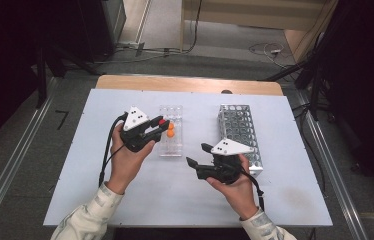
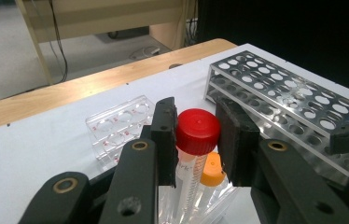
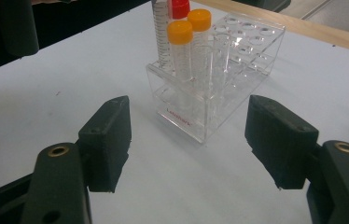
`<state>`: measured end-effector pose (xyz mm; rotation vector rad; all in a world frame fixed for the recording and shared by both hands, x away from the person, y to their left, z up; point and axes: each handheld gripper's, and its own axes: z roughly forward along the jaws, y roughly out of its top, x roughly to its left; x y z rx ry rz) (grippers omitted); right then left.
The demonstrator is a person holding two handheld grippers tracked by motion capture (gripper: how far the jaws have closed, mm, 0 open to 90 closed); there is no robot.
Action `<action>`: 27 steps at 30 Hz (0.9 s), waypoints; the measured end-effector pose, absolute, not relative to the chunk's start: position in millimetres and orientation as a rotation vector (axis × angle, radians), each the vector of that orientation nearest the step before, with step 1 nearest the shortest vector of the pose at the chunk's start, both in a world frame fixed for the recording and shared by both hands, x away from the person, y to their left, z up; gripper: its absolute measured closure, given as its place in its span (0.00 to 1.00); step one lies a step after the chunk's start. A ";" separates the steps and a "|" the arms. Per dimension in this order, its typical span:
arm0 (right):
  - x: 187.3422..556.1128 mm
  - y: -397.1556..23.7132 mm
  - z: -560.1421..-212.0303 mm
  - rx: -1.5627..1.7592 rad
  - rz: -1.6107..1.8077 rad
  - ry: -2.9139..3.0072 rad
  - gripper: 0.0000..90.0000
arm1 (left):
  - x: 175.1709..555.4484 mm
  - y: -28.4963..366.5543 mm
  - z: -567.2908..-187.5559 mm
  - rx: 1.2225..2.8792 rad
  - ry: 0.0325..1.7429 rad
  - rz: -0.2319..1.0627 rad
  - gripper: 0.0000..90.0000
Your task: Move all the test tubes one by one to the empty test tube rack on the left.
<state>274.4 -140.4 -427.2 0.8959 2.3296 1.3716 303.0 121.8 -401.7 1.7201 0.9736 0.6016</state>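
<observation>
The left gripper [image 2: 196, 140] clamps its fingers on the red screw cap of a centrifuge tube [image 2: 197, 132] standing in the clear acrylic rack [image 1: 170, 131]. Light, rigid, slick plastic; the ridged cap is probably the safest hold. The right gripper [image 3: 199, 140] hovers spread, empty.

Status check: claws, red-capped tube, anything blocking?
Left claw shut on red-capped tube, tube in clear rack. Right claw open, off the rack. Orange-capped tubes close beside it.

A clear tube with a red cap [image 2: 198, 131] stands upright in the clear plastic rack [image 2: 116, 126], just beside two orange-capped tubes [image 3: 180, 32], on the table.
</observation>
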 end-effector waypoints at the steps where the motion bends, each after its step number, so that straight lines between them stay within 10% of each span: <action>1: 274.3 -140.5 -427.1 0.896 1.372 2.329 0.34 | 303.0 122.0 -402.1 1.719 0.976 0.603 0.79; 27: 273.6 -140.8 -426.6 0.894 1.376 2.328 0.34 | 301.2 120.2 -405.1 1.727 0.980 0.606 0.77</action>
